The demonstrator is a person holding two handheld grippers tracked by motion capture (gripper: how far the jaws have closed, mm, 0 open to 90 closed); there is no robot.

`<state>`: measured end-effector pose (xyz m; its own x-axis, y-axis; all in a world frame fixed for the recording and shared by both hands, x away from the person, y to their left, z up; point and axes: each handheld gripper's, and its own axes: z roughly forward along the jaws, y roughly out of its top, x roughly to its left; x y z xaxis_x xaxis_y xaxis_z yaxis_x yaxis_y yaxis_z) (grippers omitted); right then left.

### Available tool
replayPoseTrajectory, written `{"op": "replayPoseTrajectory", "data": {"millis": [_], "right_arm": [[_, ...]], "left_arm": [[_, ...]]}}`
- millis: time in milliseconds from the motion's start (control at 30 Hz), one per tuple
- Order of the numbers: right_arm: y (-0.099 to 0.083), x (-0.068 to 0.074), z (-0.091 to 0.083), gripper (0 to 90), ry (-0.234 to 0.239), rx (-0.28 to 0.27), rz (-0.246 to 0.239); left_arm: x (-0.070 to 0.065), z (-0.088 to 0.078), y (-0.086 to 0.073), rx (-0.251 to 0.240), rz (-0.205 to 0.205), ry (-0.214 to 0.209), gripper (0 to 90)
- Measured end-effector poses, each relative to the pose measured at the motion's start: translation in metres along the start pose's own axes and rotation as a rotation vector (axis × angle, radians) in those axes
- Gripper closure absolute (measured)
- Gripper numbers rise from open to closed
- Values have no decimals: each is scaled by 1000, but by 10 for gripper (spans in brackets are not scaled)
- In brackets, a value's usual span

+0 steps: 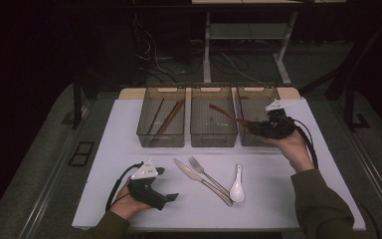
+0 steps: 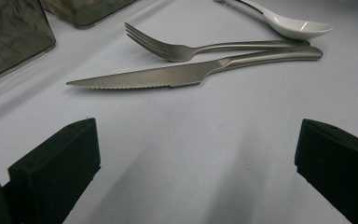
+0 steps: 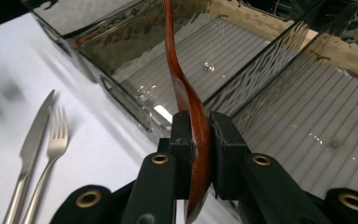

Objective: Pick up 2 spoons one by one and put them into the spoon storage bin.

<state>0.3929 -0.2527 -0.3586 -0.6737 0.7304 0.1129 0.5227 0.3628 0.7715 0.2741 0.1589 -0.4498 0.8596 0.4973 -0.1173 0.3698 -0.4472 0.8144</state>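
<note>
My right gripper is shut on a reddish-brown wooden spoon, held near its bowl end, with the handle reaching left over the middle bin. In the right gripper view the pads press on both sides of the spoon above the wall between the middle and right bins. My left gripper rests open near the table's front left, nothing between its jaws. From the left gripper, a knife, a fork and a white spoon lie ahead on the table.
Three smoky clear bins stand in a row at the back: the left bin holds chopsticks, the right bin sits under my right hand. Knife, fork and white ceramic spoon lie mid-table on the white mat.
</note>
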Motion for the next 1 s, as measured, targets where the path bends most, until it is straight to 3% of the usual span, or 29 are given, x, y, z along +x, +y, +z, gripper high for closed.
{"op": "replayPoseTrajectory", "data": {"millis": [600,1000], "right_arm": [[30,6,50,798,-47,73,44],[36,17,77,798,-50,114,47]], "left_arm": [[-1,0,0,-5,-3,1,0],[-1,-1,0,-3,0,-1,0]]}}
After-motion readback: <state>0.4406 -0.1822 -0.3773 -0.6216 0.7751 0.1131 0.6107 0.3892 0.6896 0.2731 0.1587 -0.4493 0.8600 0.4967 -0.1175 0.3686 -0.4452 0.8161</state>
